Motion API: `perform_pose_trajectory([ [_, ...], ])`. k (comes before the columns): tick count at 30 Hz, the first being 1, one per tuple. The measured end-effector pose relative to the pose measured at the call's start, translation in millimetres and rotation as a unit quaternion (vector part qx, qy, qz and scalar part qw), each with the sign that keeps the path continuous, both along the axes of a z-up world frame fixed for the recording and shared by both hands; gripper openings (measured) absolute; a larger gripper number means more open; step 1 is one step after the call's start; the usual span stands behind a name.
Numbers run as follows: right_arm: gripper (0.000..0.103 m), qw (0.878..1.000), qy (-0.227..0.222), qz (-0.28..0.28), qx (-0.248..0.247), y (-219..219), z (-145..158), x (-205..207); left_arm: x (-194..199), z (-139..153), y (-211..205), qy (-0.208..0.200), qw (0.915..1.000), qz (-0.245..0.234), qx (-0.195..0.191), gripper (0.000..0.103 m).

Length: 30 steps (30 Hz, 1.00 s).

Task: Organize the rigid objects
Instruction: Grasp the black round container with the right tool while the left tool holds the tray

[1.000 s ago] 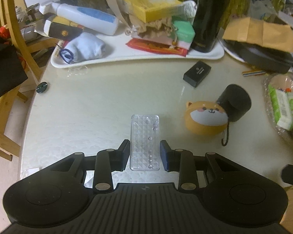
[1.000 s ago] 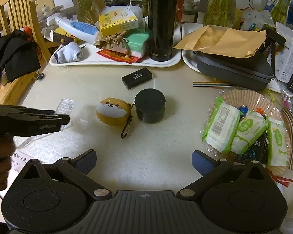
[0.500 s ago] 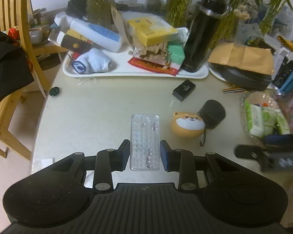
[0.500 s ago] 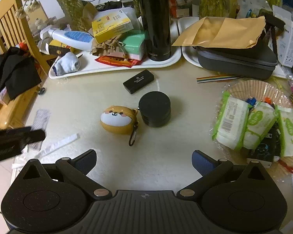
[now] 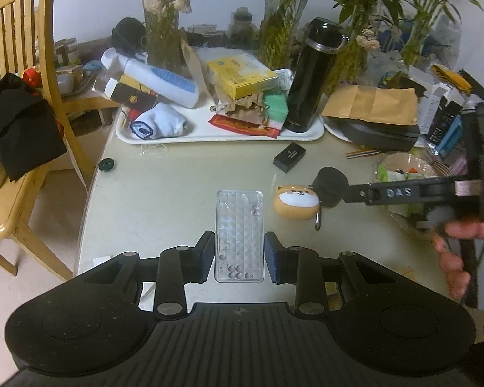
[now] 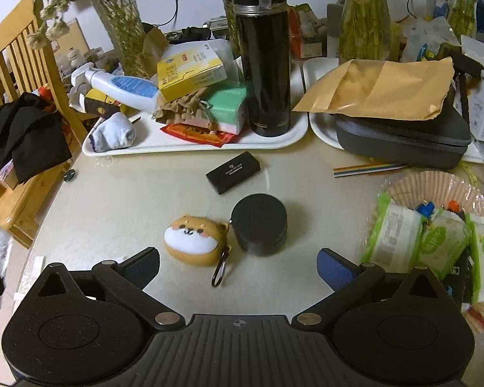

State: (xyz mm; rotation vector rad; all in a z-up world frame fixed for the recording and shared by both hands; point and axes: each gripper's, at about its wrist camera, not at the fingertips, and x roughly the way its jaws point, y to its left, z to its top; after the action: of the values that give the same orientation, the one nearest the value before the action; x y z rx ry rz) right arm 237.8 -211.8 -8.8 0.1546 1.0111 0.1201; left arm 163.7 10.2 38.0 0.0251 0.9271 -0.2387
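My left gripper (image 5: 238,258) is shut on a clear studded plastic case (image 5: 238,225) and holds it lifted over the table's near left part; small beads lie at its near end. My right gripper (image 6: 238,267) stands open just above the table. A dog-faced pouch (image 6: 193,242) with a carabiner and a black round tin (image 6: 259,222) lie just ahead of its open jaws. A small black box (image 6: 234,172) lies further back. In the left wrist view a hand (image 5: 461,248) holds the right gripper, whose fingers (image 5: 387,192) reach toward the tin (image 5: 330,180).
A white tray (image 6: 274,138) at the back carries a black flask (image 6: 264,64), a lotion bottle, boxes and a sock. To the right sit a grey case (image 6: 400,142) under a brown envelope and a basket of wipe packs (image 6: 400,232). A wooden chair (image 5: 22,64) stands at the left.
My left gripper has risen and pulled back with the clear case, and the beads have slid to the case's near end. My right gripper has moved closer to the pouch and tin.
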Motion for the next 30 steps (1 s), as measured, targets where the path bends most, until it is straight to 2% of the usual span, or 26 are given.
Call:
perform_pose_trajectory([
  [2,0.102,1.000,0.003,-0.005,0.002,-2.0,-4.7,5.4,0.0,0.6,-1.0,-0.003,1.0000,-0.004,0.003,0.033],
  [4,0.095,1.000,0.005,-0.009,-0.001,-3.7,-9.6,11.1,-1.6,0.8,-1.6,-0.006,0.9999,-0.007,0.007,0.033],
  [8,0.093,1.000,0.008,-0.015,0.001,-8.5,-18.7,20.8,-4.3,4.2,-3.1,-0.019,0.9996,-0.014,0.013,0.033],
  [12,0.083,1.000,0.012,-0.022,-0.002,-11.8,-28.8,30.1,-5.4,6.0,-3.3,-0.024,0.9995,-0.019,0.011,0.033],
  [17,0.077,1.000,0.006,-0.011,-0.016,-7.8,-39.4,39.7,-3.9,5.6,-3.8,-0.024,0.9993,-0.024,0.014,0.033],
  [20,0.070,1.000,0.013,-0.013,-0.019,-7.0,-47.9,46.2,-3.5,5.1,-3.3,-0.026,0.9992,-0.025,0.017,0.033],
  [30,0.061,1.000,0.011,-0.007,-0.017,-1.7,-62.1,57.7,-2.3,5.1,-2.8,-0.024,0.9992,-0.028,0.016,0.033],
])
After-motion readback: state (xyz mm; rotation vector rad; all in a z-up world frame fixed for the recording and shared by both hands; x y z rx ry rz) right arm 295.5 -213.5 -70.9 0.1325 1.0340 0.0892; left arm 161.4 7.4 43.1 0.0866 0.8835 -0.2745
